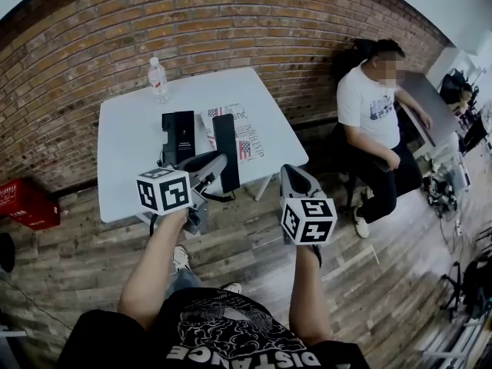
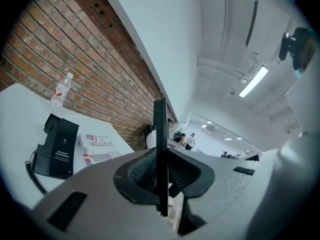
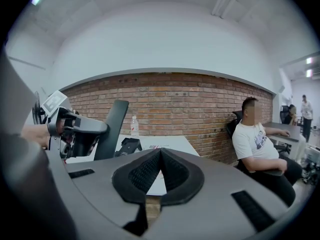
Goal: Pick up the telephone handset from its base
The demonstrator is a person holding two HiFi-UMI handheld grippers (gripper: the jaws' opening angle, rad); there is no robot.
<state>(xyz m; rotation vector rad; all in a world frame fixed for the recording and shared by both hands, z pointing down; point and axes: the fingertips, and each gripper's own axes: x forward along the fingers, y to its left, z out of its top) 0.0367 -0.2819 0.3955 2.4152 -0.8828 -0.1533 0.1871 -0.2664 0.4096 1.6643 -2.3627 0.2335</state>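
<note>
handset (image 1: 225,148) | pinched edge-on in fingers of left gripper (image 1: 213,166), long axis upright | clear of base (image 1: 178,135) on bench (image 1: 123,148) | right gripper (image 3: 159,153) fingers closed, empty

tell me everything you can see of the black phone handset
The black telephone handset is a long, flat, smooth bar with rounded corners, plastic by its look. It is off its black base and clamped near its lower end between the jaws of the left gripper, whose view shows it edge-on as a thin slab. It stands slightly tilted above the white table. A thin dark cord seems to trail from its near end.
</note>
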